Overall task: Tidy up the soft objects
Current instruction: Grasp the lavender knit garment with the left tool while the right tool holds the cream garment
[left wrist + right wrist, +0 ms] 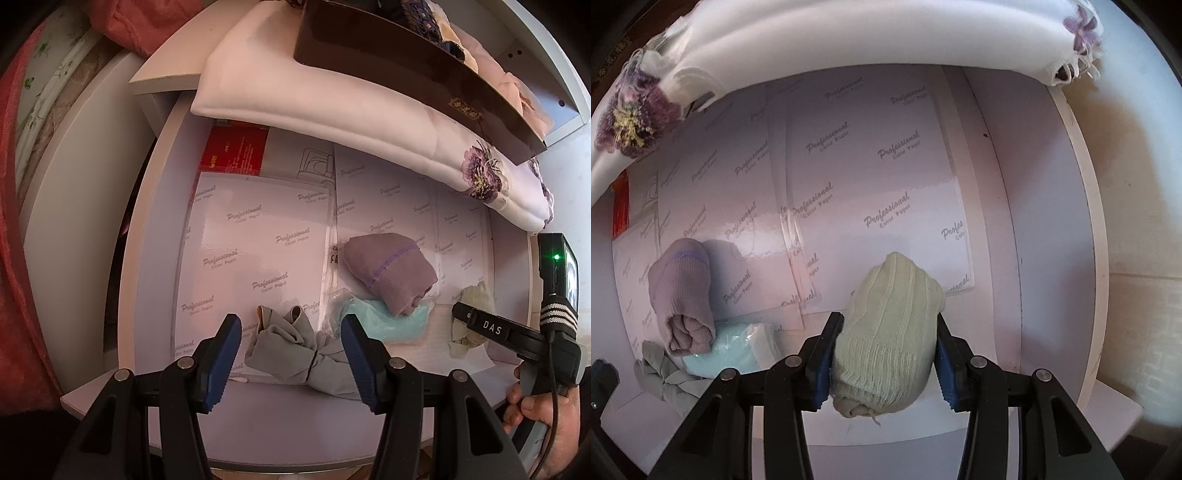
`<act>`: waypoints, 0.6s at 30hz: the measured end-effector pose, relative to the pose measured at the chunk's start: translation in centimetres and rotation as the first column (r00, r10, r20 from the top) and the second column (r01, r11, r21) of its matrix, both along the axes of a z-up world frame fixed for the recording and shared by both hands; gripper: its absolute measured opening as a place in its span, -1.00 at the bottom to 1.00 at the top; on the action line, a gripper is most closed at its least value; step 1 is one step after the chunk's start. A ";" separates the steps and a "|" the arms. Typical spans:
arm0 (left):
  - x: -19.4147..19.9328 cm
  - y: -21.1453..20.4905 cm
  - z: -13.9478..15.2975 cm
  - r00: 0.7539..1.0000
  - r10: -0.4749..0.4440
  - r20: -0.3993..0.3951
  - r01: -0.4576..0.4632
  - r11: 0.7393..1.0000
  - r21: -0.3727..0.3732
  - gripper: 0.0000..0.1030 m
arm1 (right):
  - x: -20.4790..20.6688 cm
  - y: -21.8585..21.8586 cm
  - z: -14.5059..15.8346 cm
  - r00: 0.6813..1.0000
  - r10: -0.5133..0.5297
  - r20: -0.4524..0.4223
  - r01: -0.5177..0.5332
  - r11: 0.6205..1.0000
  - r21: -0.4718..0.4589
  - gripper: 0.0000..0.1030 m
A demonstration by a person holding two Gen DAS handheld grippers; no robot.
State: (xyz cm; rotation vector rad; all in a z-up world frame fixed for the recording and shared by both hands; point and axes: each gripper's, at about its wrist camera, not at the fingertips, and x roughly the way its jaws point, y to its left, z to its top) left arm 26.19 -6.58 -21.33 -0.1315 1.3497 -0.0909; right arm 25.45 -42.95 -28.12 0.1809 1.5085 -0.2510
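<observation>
Hand-held gripper, R point(884, 354), clamps 1 cream sock roll point(886, 332); L point(291, 354) open w/ 1 grey bundle point(291, 350) between.

Left gripper point(291, 360) with black hinged arms, silver rivets, blue ribbed pads, right gripper point(884, 363) built alike, black bar lettered DAS, striped grip, thin black cable, green light

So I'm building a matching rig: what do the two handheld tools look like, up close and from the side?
Each tool, left and right, has black plastic arms with silver pivot pins and ribbed blue pads. Seen from the side, the right tool's black body carries white DAS lettering, a striped black-and-white band, a green indicator light and a black cable.
</observation>
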 end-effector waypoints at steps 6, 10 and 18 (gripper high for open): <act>0.0 -0.5 -0.2 1.000 -0.023 -0.003 0.023 1.000 -0.001 0.10 | 0.1 -0.3 0.2 1.000 0.006 -0.002 -0.006 1.000 -0.008 -0.10; 0.1 -0.6 -0.3 1.000 -0.022 -0.007 0.022 1.000 -0.019 0.10 | 0.4 -0.3 -0.2 1.000 0.013 0.001 -0.013 1.000 -0.013 -0.10; 1.6 -1.0 0.0 0.999 0.024 -0.040 -0.029 0.990 -0.139 0.10 | 0.5 0.5 -0.5 1.000 0.024 0.004 -0.024 1.000 -0.013 -0.09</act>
